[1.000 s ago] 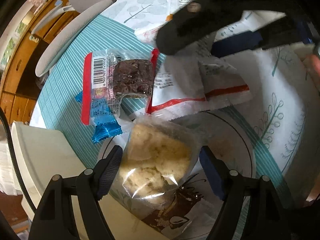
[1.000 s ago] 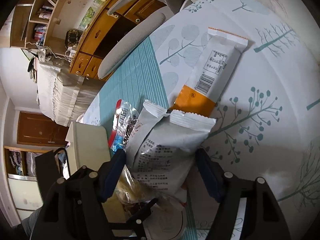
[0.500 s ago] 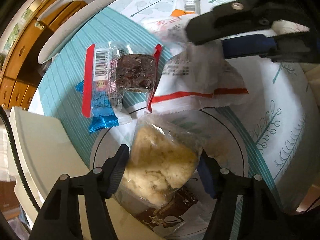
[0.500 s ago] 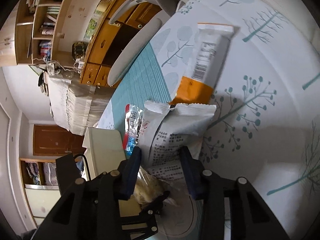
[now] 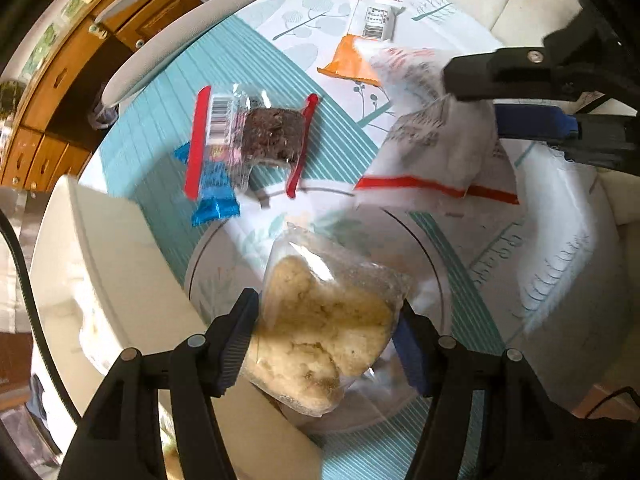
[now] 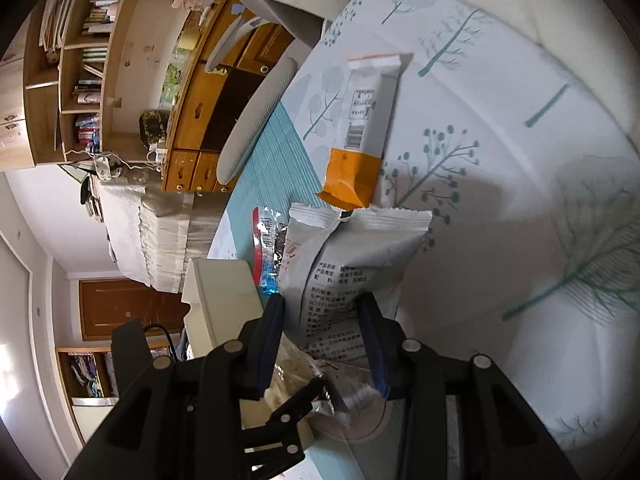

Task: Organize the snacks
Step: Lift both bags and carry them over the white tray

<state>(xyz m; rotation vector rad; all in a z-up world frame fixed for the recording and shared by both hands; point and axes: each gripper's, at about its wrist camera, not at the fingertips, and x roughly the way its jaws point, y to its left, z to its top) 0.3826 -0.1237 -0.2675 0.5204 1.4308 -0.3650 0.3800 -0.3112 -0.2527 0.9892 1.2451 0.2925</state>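
A pale crumbly pastry in a clear bag (image 5: pixel 320 344) hangs over the white plate (image 5: pixel 216 248), and my left gripper (image 5: pixel 326 308) is shut on it, pads pressing both sides. My right gripper (image 6: pixel 322 304) is shut on a white snack packet with a red stripe (image 6: pixel 352 256). In the left wrist view that packet (image 5: pixel 436 148) is held up beyond the plate's far right rim. On the tablecloth lie an orange and white bar (image 5: pixel 364 40), a dark cake in a clear red-edged wrapper (image 5: pixel 272 132) and a blue wrapper (image 5: pixel 214 200) beneath it.
A cream-coloured box (image 5: pixel 100 264) stands at the table's left edge beside the plate. Grey chair backs (image 6: pixel 256 120) and wooden drawers (image 6: pixel 208 112) lie beyond the far edge. The tablecloth (image 6: pixel 500 160) to the right of the bar is bare.
My left gripper closed onto the pastry bag and rose a little above the plate. My right gripper closed on the white packet and carried it off to the right, uncovering the orange bar.
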